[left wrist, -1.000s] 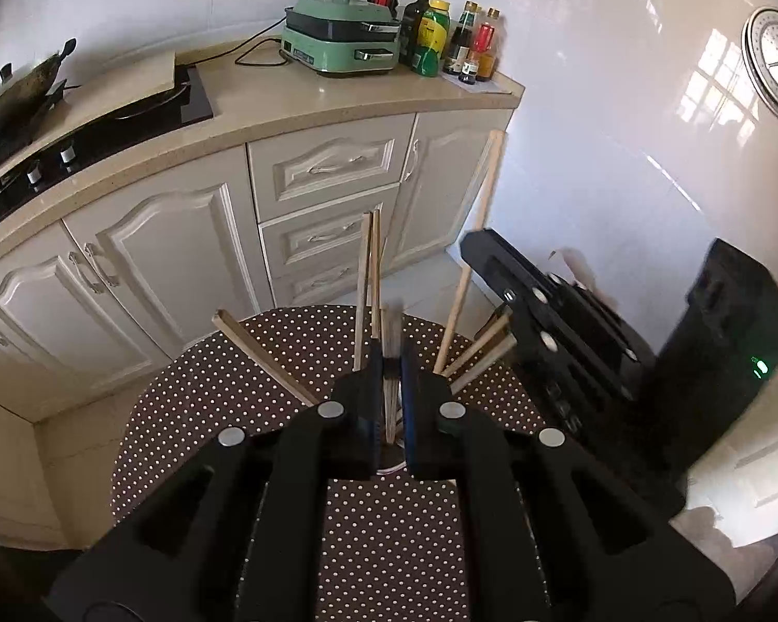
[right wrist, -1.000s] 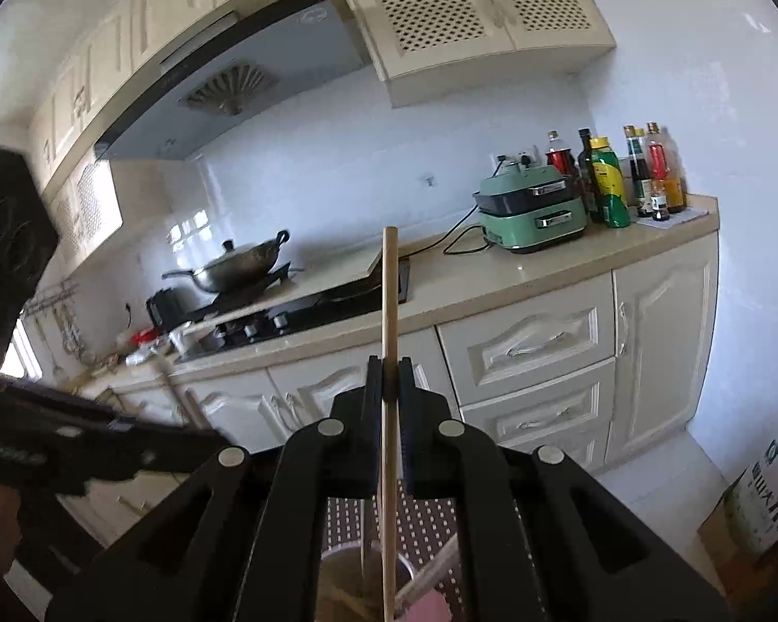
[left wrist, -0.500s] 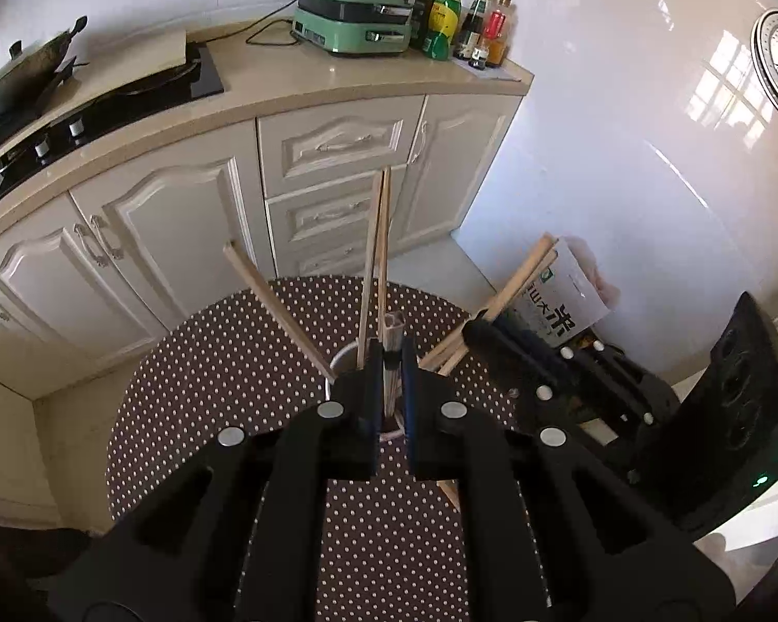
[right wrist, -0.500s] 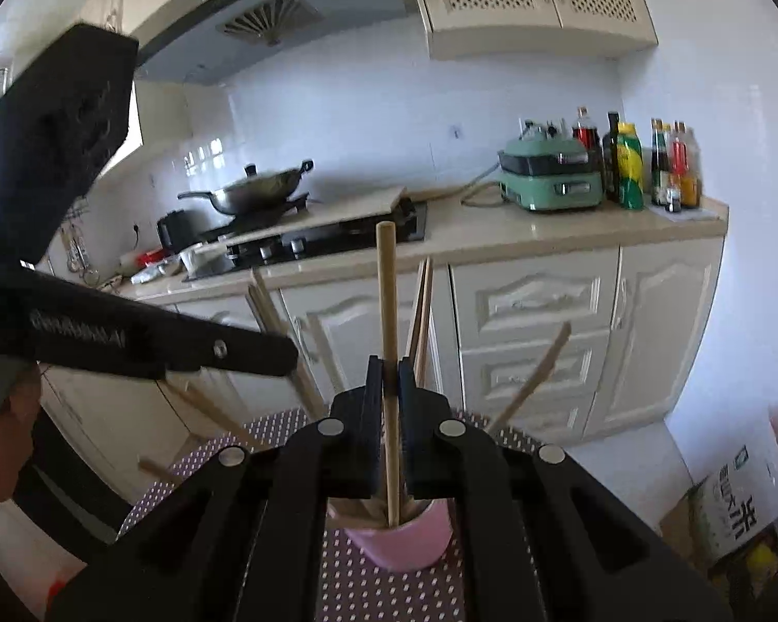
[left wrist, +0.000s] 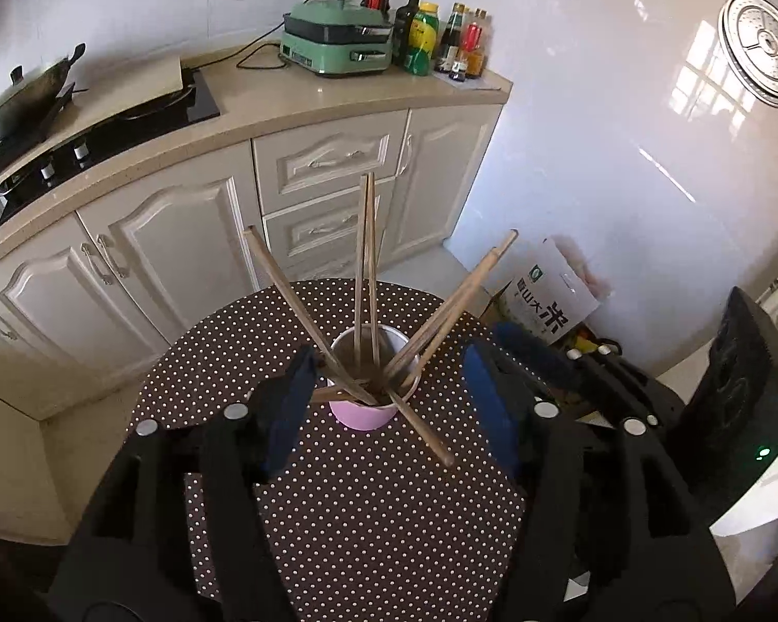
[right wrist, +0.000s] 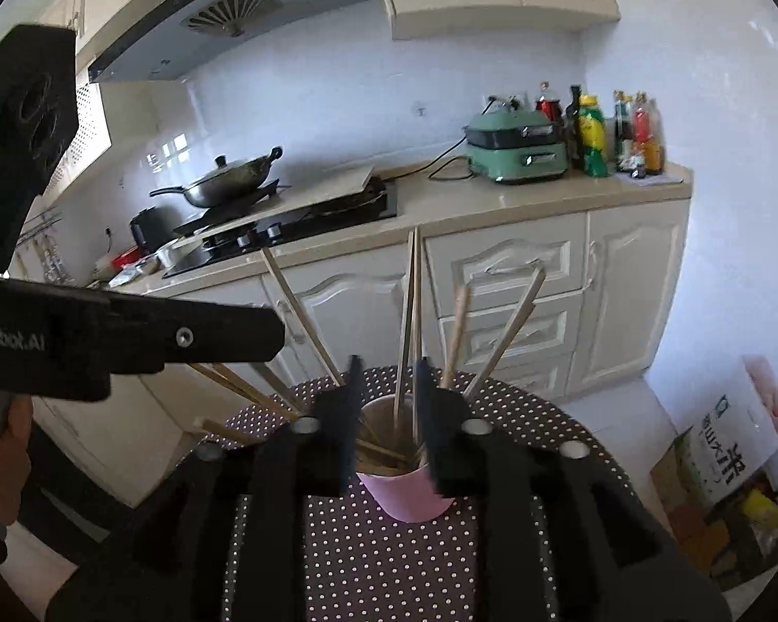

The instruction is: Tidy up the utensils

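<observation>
A pink cup (left wrist: pixel 365 413) stands on the round brown polka-dot table (left wrist: pixel 368 518) and holds several wooden chopsticks (left wrist: pixel 362 269) fanned outward. My left gripper (left wrist: pixel 389 404) is open, its blue-padded fingers either side of the cup, empty. My right gripper (right wrist: pixel 389 417) is open just above the cup (right wrist: pixel 415 497), with chopsticks (right wrist: pixel 410 321) rising between its fingers, none gripped. The right gripper shows in the left wrist view (left wrist: pixel 570 378) at the right; the left gripper shows in the right wrist view (right wrist: pixel 129 337) at the left.
Cream kitchen cabinets and counter (left wrist: pixel 337 103) run behind the table, with a stove (left wrist: pixel 103 129), wok (left wrist: pixel 21 98), green appliance (left wrist: pixel 337 46) and bottles (left wrist: pixel 441 41). A rice bag (left wrist: pixel 550 295) sits on the floor at the right.
Both grippers opened and released their chopsticks into the cup. The left gripper pulled back and the cup now shows whole between its fingers.
</observation>
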